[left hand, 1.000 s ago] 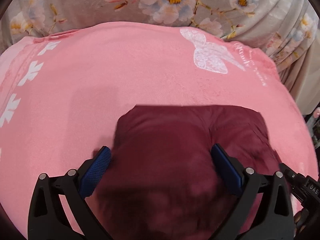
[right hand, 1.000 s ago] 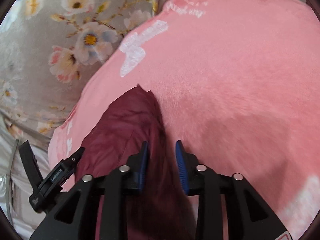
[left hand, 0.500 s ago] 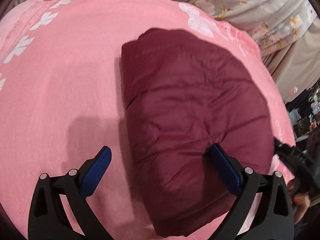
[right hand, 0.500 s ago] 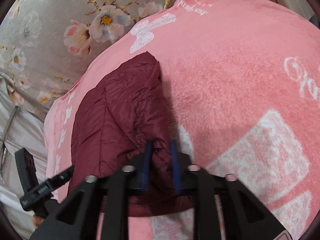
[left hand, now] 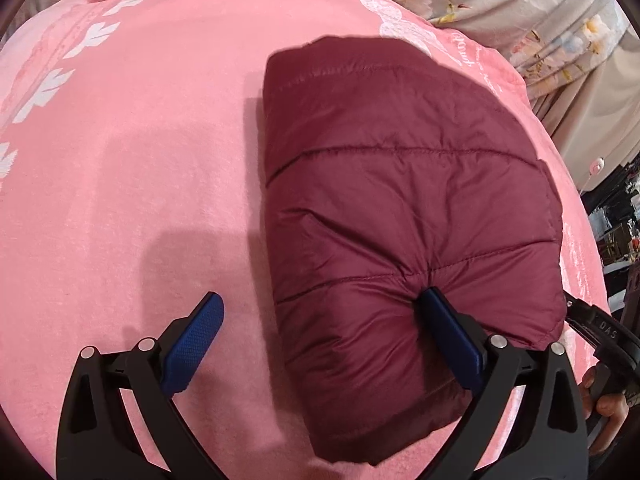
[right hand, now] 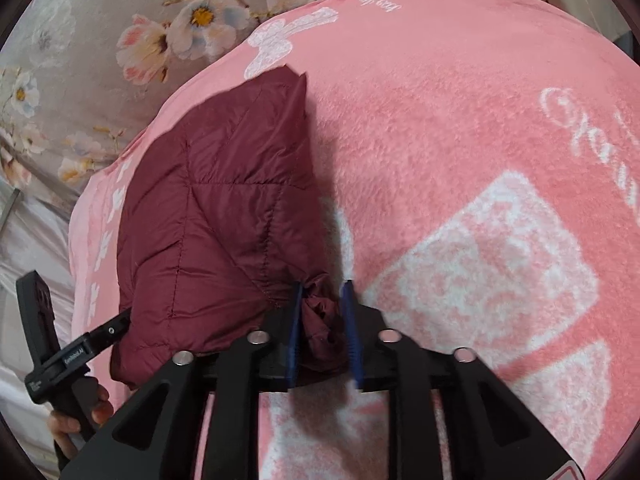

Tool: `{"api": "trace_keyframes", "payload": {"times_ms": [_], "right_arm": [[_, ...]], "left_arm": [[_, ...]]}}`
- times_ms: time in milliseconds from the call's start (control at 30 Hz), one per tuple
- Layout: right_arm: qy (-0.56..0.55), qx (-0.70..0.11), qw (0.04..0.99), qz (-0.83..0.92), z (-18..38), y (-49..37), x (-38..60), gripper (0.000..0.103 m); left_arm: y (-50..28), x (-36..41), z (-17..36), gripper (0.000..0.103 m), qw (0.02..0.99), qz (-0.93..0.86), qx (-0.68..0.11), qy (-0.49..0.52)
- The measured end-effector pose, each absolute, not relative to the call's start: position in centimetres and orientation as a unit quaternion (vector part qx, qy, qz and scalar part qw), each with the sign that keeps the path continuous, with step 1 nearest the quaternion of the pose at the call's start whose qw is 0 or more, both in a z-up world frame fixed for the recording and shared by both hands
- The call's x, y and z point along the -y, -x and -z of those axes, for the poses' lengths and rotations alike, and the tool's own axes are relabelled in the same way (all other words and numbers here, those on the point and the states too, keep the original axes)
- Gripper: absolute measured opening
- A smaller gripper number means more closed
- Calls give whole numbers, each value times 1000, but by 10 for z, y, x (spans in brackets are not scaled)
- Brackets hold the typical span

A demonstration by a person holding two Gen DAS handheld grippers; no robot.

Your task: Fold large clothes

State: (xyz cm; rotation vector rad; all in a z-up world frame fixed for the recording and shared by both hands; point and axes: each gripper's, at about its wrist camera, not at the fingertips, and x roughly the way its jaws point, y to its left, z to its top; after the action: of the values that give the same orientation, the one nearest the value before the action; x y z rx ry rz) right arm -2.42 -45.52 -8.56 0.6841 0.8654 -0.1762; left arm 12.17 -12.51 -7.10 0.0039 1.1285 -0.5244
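Observation:
A dark red quilted puffer jacket (left hand: 404, 216) lies folded into a thick bundle on a pink blanket (left hand: 132, 168). My left gripper (left hand: 320, 312) is open wide; its right finger presses into the jacket's near edge and its left finger rests over bare blanket. In the right wrist view the jacket (right hand: 216, 216) lies to the left, and my right gripper (right hand: 322, 292) is shut on a bunched corner of its fabric at the near right edge.
The pink blanket (right hand: 460, 128) with white butterfly and lettering prints covers the bed. A grey floral sheet (right hand: 120, 28) lies beyond its far edge. Dark clutter (left hand: 616, 216) stands off the bed's right side.
The jacket went from filling the near view to lying folded flat on the blanket. Both grippers pulled back toward the near edge. The right gripper closed on the jacket's corner.

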Motion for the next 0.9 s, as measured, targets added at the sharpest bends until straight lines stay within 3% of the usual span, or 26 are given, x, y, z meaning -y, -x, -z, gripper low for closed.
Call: {"api": "trace_keyframes", "payload": {"times_ms": [67,100,133,400,500,900], "right_arm": [[-349,-388,850,67,78,27,463,50],[-361,-377,851,55,75,26,467,63],[-371,-367,852,43,72,21,471,69],[-403,-407,820,-5,99,-26,470,73],[-408,-404,819,-13,105,-32,466,80],[-395,-364,842,-49,107,-40,454,84]], "left_arm": [[-127,123,58,96,816,253,-520,19],[-130,122,54,96,816,259,-517,27],[-135,124,49,96,813,266,-517,35],[-177,134,76,98,771,269,-565,117],[-179,133,86,98,762,262,-572,153],[-181,155,87,98,793,265,-541,90]]}}
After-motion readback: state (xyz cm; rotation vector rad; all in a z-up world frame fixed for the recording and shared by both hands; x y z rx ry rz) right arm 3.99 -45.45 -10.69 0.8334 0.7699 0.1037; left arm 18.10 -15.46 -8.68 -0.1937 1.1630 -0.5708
